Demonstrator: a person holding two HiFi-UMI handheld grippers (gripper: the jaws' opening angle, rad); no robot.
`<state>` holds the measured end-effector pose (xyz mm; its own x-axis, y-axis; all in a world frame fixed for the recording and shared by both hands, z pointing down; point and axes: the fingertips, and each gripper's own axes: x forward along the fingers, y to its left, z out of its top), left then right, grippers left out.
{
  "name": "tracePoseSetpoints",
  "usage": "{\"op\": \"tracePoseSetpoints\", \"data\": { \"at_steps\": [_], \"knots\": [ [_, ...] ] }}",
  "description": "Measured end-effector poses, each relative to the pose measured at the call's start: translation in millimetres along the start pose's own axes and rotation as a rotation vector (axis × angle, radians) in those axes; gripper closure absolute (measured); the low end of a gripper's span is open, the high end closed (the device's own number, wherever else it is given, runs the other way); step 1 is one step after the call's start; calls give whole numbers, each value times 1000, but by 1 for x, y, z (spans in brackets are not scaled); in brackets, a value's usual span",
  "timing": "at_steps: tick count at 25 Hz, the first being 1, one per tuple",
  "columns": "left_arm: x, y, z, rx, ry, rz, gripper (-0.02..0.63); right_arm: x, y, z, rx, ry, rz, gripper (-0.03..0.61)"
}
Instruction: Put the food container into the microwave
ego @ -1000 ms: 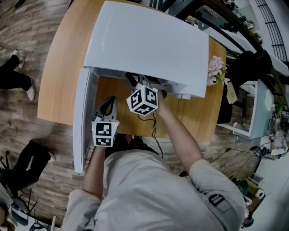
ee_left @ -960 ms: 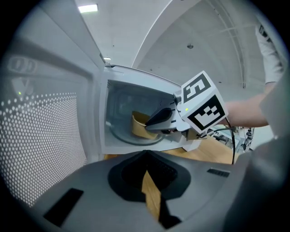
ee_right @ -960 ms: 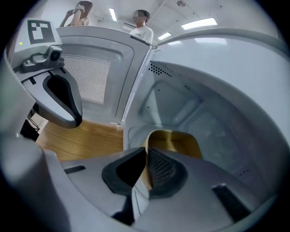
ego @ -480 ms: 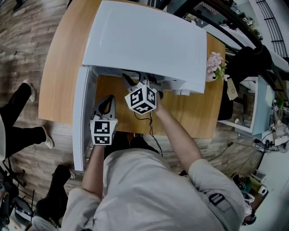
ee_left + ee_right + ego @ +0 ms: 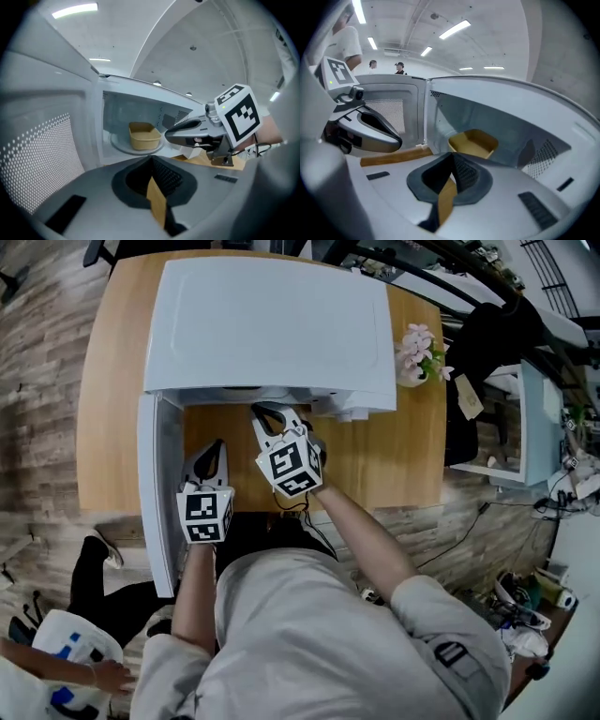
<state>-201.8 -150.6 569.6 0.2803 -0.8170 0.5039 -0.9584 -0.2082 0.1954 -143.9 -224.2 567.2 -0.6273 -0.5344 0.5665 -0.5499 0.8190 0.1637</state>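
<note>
The tan food container (image 5: 143,136) (image 5: 472,143) sits inside the white microwave (image 5: 272,324), on its glass turntable (image 5: 121,146), with nothing touching it. The microwave door (image 5: 157,484) hangs open on the left. My right gripper (image 5: 267,412) (image 5: 452,160) is just outside the opening; its jaws have just been closing, are now shut, and hold nothing. My left gripper (image 5: 214,448) (image 5: 152,161) hovers beside the door, a little nearer to me, shut and empty. From above, the microwave's top hides the container.
The microwave stands on a wooden table (image 5: 403,456), with a small bunch of pink flowers (image 5: 417,351) at its right. A cable (image 5: 309,512) trails from the right gripper over the table's near edge. A person (image 5: 66,662) stands at the lower left.
My right gripper has drawn back from the microwave opening toward me and rolled. The left gripper has stayed where it was. The head view has shifted a little.
</note>
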Motion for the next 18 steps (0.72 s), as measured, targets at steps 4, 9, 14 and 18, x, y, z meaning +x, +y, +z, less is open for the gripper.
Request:
{"op": "tracePoseSetpoints", "data": {
  "at_steps": [4, 9, 14, 18],
  "knots": [
    [3, -10, 5, 10, -12, -14, 601, -22, -1, -14, 116, 5, 11, 575],
    [1, -28, 12, 26, -30, -19, 601, -49, -3, -25, 173, -9, -14, 575],
    [-3, -44, 19, 39, -47, -12, 601, -77, -14, -22, 189, -60, -56, 575],
    [-6, -57, 23, 48, -60, -8, 601, -103, -28, -23, 211, -95, -91, 575]
  ]
}}
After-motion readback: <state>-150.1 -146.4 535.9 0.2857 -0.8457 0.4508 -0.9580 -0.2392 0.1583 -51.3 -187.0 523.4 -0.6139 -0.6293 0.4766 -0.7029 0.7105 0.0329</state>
